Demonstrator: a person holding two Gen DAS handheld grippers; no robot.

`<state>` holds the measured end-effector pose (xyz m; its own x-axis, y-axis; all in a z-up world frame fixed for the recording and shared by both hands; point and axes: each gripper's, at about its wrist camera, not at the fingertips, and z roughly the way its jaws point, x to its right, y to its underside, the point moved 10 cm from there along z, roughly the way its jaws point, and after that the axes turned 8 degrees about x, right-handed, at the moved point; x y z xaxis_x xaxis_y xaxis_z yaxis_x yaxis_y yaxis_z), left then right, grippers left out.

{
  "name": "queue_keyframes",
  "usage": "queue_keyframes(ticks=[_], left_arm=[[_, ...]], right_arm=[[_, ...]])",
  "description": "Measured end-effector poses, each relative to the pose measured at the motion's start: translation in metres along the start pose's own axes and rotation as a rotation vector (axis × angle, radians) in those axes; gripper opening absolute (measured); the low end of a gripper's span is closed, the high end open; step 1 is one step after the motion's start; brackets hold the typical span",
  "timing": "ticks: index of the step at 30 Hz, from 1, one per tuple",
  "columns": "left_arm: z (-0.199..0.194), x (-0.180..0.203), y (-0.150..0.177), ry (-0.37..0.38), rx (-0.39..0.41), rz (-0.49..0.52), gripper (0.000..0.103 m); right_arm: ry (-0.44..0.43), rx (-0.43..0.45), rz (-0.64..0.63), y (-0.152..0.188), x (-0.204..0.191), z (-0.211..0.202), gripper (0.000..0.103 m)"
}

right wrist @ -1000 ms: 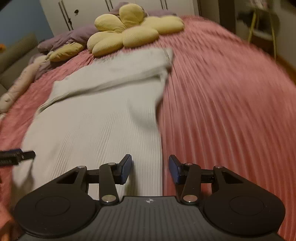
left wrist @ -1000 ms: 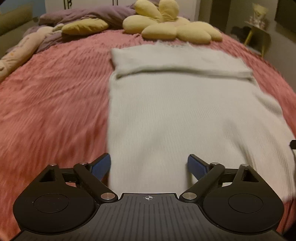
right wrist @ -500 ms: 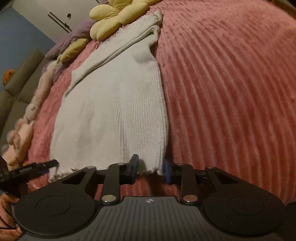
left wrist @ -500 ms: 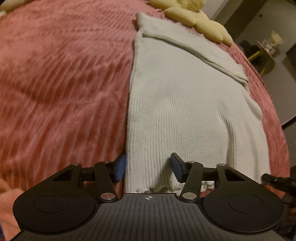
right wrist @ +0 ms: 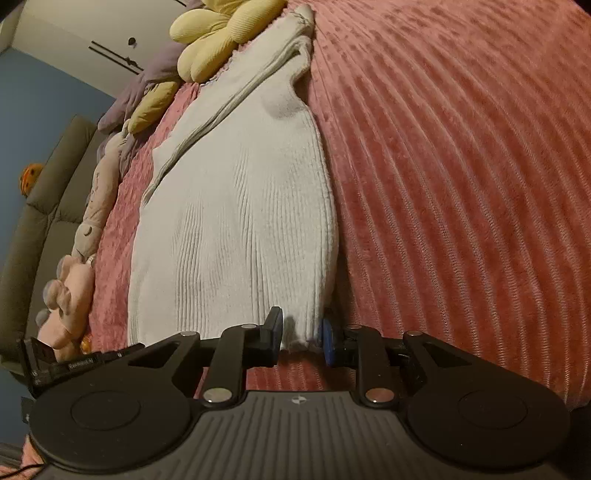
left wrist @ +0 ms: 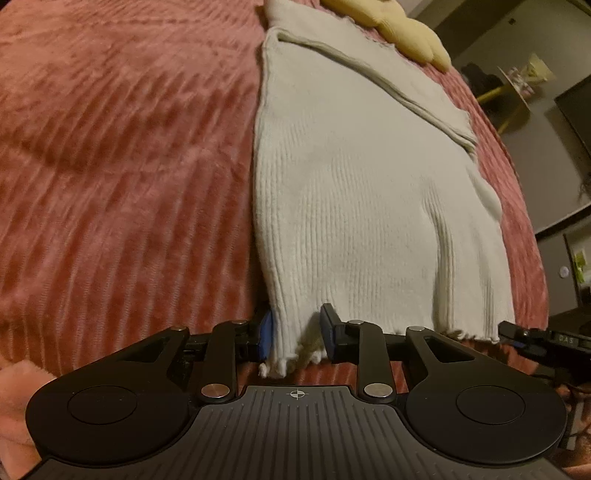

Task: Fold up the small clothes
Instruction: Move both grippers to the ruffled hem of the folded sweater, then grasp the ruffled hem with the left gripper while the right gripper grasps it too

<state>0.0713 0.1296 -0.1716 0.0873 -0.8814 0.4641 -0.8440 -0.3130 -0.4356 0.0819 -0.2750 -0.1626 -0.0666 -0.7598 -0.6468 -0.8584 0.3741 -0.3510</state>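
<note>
Your pale grey-white ribbed knit sweater (left wrist: pixel 354 192) lies flat on the bed, spread lengthwise over the pink ribbed bedspread (left wrist: pixel 122 158), its hem nearest you and its far end reaching the yellow flower-shaped pillow (right wrist: pixel 218 33). The knit runs in fine vertical ribs, and the hem shows a frayed, slightly wavy edge. Near the far end a sleeve is folded across the body, leaving a raised band from one side to the other. A few soft ripples run up from the hem where the fabric is bunched.

Your left tool (left wrist: pixel 295 334) sits at the hem's left corner with the fabric gathered between its blue pads; the jaws are narrowed around the corner, but a gap shows beside the right pad, so you cannot tell whether the grip is fully clamped. Your right tool (right wrist: pixel 301 334) sits at the hem's right corner, its jaws drawn in close with the corner between them; here too the pictures do not settle whether the pads press the cloth.

Along the left side of the bed, in the right wrist view, lie a pink plush toy (right wrist: pixel 70 295) and a purple duvet (right wrist: pixel 147 85).
</note>
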Motion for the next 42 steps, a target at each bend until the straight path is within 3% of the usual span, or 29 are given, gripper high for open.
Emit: queue_keyframes(ticks=[1,2,4,7,11,15,19,25,29,33,36,39,42], left_arm=[[0.001,0.001,0.000,0.011,-0.011,-0.005,0.013],[0.000,0.002,0.000,0.015,-0.018,-0.011,0.012],[-0.002,0.008,-0.002,0.038,-0.021,-0.011,0.011],[-0.011,0.024,-0.014,0.084,0.010,0.016,0.011],[-0.031,0.043,-0.053,0.150,0.118,0.003,0.011],[-0.038,0.049,-0.102,0.161,0.222,-0.018,0.011],[-0.022,0.045,-0.145,0.104,0.296,-0.017,0.011],[0.024,0.024,-0.188,-0.004,0.328,-0.066,0.010],[0.054,0.012,-0.196,-0.088,0.315,-0.065,0.011],[0.067,0.009,-0.191,-0.111,0.288,-0.039,0.013],[0.056,0.005,-0.193,-0.086,0.321,-0.061,0.019],[0.039,0.001,-0.196,-0.114,0.367,-0.041,0.033],[0.031,0.004,-0.195,-0.098,0.371,0.016,0.042]], right_arm=[[-0.003,-0.006,0.005,0.000,0.000,0.001,0.022],[-0.001,-0.010,0.001,-0.001,-0.001,0.003,0.022],[0.012,-0.012,-0.035,-0.001,-0.004,0.004,0.010],[-0.017,-0.012,-0.046,-0.007,-0.012,0.001,0.008],[-0.088,0.024,-0.040,-0.033,-0.033,-0.004,0.008],[-0.120,0.092,-0.043,-0.073,-0.051,-0.001,0.008],[-0.100,0.161,-0.084,-0.113,-0.062,0.013,0.008],[0.025,0.239,-0.119,-0.160,-0.055,0.052,0.008],[0.099,0.263,-0.186,-0.182,-0.052,0.078,0.008],[0.134,0.247,-0.250,-0.184,-0.051,0.093,0.008],[0.114,0.255,-0.209,-0.186,-0.047,0.088,0.018],[0.121,0.339,-0.199,-0.190,-0.043,0.065,0.051],[0.132,0.344,-0.239,-0.186,-0.039,0.055,0.052]])
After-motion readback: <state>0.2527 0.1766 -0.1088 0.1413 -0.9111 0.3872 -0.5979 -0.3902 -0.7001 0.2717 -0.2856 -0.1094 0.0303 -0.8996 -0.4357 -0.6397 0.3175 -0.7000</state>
